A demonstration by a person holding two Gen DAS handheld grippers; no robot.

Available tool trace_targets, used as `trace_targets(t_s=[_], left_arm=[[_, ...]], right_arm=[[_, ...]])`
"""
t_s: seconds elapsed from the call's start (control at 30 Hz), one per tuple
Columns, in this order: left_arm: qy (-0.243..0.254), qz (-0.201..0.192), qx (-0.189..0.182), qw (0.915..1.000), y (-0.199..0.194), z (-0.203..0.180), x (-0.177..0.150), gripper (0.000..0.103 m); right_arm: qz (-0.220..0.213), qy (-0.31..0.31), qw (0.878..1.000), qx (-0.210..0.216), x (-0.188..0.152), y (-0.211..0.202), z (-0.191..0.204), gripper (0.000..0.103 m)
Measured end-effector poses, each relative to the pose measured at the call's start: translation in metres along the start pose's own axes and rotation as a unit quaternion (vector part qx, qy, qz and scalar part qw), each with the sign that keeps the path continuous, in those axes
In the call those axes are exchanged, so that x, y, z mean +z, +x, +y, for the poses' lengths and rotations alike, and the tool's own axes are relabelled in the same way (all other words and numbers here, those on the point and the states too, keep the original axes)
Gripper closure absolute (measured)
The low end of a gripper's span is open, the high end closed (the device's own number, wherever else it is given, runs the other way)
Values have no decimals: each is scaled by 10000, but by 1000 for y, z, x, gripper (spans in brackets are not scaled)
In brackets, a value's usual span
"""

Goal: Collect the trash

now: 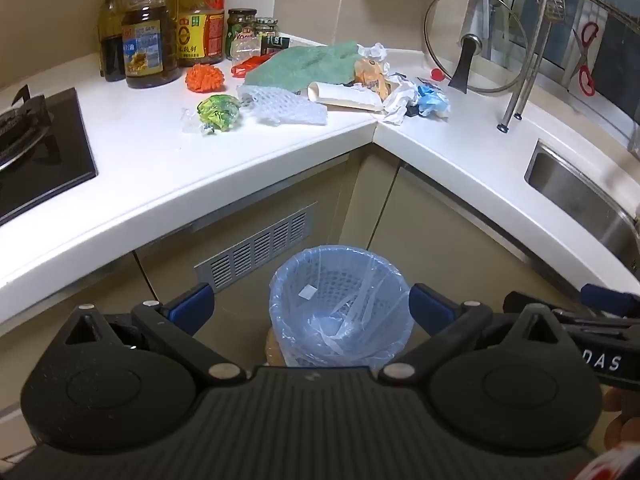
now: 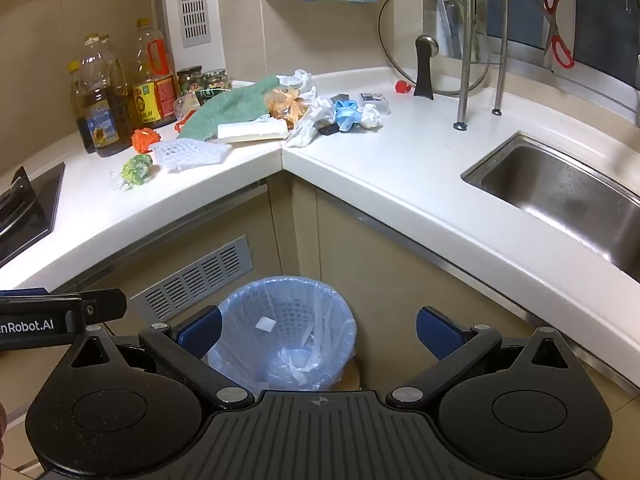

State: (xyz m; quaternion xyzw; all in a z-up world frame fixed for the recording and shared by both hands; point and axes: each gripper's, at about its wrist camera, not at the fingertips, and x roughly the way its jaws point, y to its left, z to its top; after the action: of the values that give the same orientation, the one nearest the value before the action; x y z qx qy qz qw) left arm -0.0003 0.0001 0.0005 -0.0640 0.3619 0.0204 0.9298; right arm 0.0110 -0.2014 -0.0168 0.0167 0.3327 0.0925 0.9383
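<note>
Trash [image 1: 360, 84] lies heaped in the corner of the white counter [image 1: 160, 168], well beyond both sets of fingers: crumpled white paper [image 2: 308, 120], a blue wad [image 2: 346, 114], a white roll [image 1: 344, 96], a sheet of bubble wrap [image 1: 284, 106], a green wrapper [image 1: 219, 112] and an orange wrapper [image 1: 370, 74], all beside a green cloth [image 1: 304, 64]. Below, on the floor against the cabinet corner, stands a bin [image 1: 340, 304] lined with a pale blue bag. The left gripper [image 1: 312, 306] hangs over it, jaws spread wide with nothing between them; the bin's mouth shows in the gap. The right gripper [image 2: 318, 328] is just beside it, equally wide and empty, also framing the bin.
</note>
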Motion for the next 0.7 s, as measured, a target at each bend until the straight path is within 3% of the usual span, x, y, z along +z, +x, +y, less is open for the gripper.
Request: trace_targets(t_s=[0.2, 0.7], left_arm=[[-253, 156, -220, 9993, 2, 14, 8, 0], [23, 29, -65, 10000, -1, -2, 0, 0]], right_arm=[[29, 1, 10000, -1, 0, 0, 0, 0], [25, 24, 10000, 7, 0, 1, 1, 0]])
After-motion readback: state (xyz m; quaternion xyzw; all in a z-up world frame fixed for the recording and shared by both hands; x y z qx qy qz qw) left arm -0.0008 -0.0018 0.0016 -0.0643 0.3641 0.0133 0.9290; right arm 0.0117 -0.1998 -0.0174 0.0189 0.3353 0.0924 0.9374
